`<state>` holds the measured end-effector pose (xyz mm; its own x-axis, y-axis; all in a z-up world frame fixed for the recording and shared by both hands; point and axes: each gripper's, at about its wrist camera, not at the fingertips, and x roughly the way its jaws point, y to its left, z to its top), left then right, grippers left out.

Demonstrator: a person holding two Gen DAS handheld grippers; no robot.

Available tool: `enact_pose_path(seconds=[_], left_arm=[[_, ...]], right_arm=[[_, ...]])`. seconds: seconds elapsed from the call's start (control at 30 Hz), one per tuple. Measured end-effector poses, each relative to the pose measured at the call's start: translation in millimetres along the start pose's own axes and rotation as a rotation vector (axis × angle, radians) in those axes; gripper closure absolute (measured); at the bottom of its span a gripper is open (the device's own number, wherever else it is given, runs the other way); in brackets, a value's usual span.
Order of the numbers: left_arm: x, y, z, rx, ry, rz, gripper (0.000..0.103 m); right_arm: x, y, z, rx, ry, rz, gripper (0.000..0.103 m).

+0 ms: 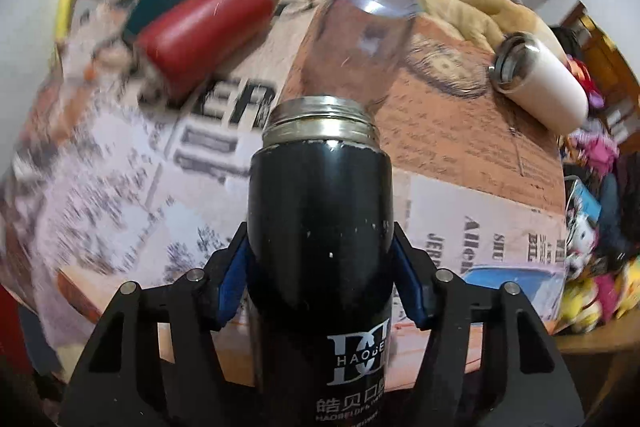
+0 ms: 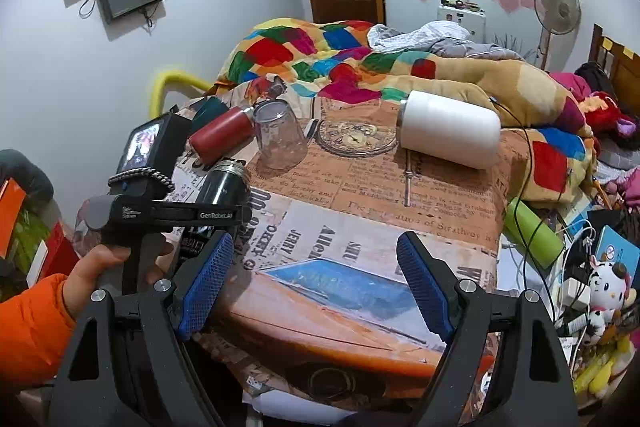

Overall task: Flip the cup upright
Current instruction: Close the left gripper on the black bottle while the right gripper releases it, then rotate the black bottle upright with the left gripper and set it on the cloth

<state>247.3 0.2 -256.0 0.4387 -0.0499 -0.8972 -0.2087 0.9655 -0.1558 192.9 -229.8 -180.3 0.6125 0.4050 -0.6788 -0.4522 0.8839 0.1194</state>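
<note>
My left gripper (image 1: pixel 320 267) is shut on a black flask cup (image 1: pixel 320 247) with a bare steel threaded mouth, held above the table and tilted, mouth pointing away. In the right wrist view the same black cup (image 2: pixel 224 187) sits in the left gripper (image 2: pixel 208 215) at the table's left edge. My right gripper (image 2: pixel 316 287) is open and empty over the table's near edge. A clear glass (image 2: pixel 280 139) stands upside down on the table; it also shows in the left wrist view (image 1: pixel 360 39). A red flask (image 2: pixel 220 135) and a white cup (image 2: pixel 448 131) lie on their sides.
The table (image 2: pixel 400 195) is covered with a newspaper-print cloth. A colourful quilt (image 2: pixel 340 63) lies on the bed behind. A green bottle (image 2: pixel 532 231), cables and plush toys (image 2: pixel 608 287) crowd the right side. A yellow rail (image 2: pixel 176 83) stands at the back left.
</note>
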Motion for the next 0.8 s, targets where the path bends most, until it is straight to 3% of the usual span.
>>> enact_pose_path(seconds=[0.23,0.4,0.8], left_arm=[[-81,-27,-12,0.151,-0.188,-0.042,0.039],[-116,-44,-8,0.194,-0.254,-0.095,0.039],[-114,-84,38,0.284,-0.355,-0.063,0.039]], right_arm=[[-6,-5,3,0.017,-0.013,-0.01,0.021],[-9,-7,5,0.028,-0.025,-0.011,0.021],[-11,-20,13,0.049,-0.043,-0.055,0.021]])
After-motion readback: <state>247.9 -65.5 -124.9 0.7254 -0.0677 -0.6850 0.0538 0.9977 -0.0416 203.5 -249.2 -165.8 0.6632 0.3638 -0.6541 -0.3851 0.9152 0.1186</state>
